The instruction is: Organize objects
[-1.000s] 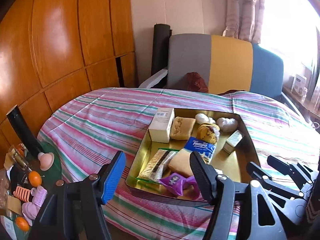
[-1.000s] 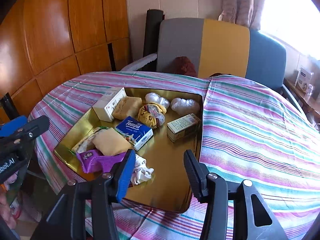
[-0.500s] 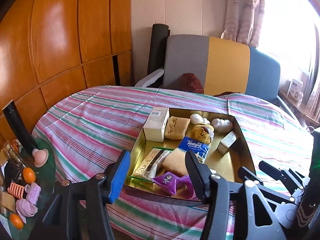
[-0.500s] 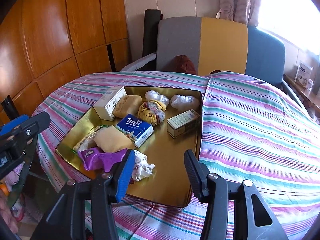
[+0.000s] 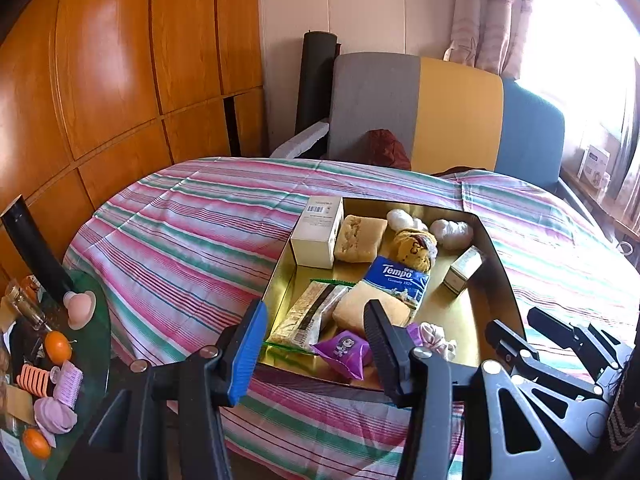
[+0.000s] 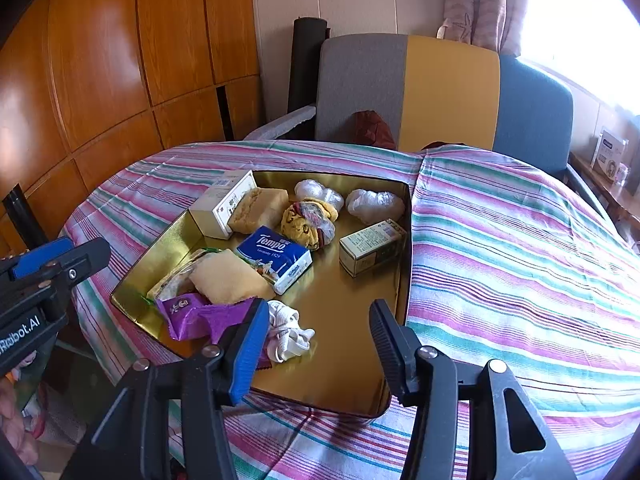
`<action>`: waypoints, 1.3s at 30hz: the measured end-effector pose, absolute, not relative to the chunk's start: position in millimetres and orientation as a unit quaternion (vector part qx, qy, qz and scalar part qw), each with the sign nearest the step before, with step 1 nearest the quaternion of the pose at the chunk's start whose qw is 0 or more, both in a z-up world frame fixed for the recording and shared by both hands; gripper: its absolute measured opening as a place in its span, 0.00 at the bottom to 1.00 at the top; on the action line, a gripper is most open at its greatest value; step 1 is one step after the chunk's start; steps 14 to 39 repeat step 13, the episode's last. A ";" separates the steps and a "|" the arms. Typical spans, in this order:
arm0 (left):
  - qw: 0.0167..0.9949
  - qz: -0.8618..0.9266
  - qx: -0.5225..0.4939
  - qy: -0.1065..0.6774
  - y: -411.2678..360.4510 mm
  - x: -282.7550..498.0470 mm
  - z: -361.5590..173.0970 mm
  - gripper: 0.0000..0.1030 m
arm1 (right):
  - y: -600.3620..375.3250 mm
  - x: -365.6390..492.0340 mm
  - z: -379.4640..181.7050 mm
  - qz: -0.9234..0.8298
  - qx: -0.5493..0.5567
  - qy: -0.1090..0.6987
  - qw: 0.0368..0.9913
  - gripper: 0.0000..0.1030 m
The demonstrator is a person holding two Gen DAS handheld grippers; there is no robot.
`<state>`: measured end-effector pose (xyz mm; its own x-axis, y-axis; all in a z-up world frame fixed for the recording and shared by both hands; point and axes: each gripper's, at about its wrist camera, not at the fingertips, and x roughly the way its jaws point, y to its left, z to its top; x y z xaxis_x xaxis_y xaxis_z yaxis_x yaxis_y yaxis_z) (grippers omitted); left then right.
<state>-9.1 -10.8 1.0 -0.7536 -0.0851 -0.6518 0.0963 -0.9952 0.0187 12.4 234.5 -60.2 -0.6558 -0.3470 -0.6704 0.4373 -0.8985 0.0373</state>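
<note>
A gold tray (image 5: 496, 264) (image 6: 404, 280) lies on the striped tablecloth. It holds a blue Tempo tissue pack (image 5: 400, 276) (image 6: 276, 258), a white box (image 5: 318, 230), a purple packet (image 5: 344, 352) (image 6: 196, 314), a crumpled white cloth (image 6: 286, 336), a small printed box (image 6: 370, 244), bread pieces and plastic-wrapped lumps. My left gripper (image 5: 314, 312) hovers before the tray's near edge; its jaws are closing with nothing pressed between them. My right gripper (image 6: 318, 312) hangs open over the tray's near corner, holding nothing.
A grey, yellow and blue chair (image 5: 420, 116) stands behind the table. Low at the left, a glass side table (image 5: 100, 320) carries oranges, hair rollers and a black tube. Wood panelling covers the left wall.
The left gripper's jaws have drawn closer together, with nothing caught between them. The right gripper has kept still.
</note>
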 end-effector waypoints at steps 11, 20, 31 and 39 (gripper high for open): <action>0.053 -0.943 0.328 0.004 -15.7 -9.7 4.1 0.47 | 231.1 9.1 -66.3 -0.905 0.362 0.065 0.216 0.52; 0.047 -0.941 0.335 0.002 -15.7 -12.5 3.0 0.47 | 230.8 7.8 -66.3 -0.905 0.361 0.065 0.215 0.52; 0.047 -0.941 0.335 0.002 -15.7 -12.5 3.0 0.47 | 230.8 7.8 -66.3 -0.905 0.361 0.065 0.215 0.52; 0.047 -0.941 0.335 0.002 -15.7 -12.5 3.0 0.47 | 230.8 7.8 -66.3 -0.905 0.361 0.065 0.215 0.52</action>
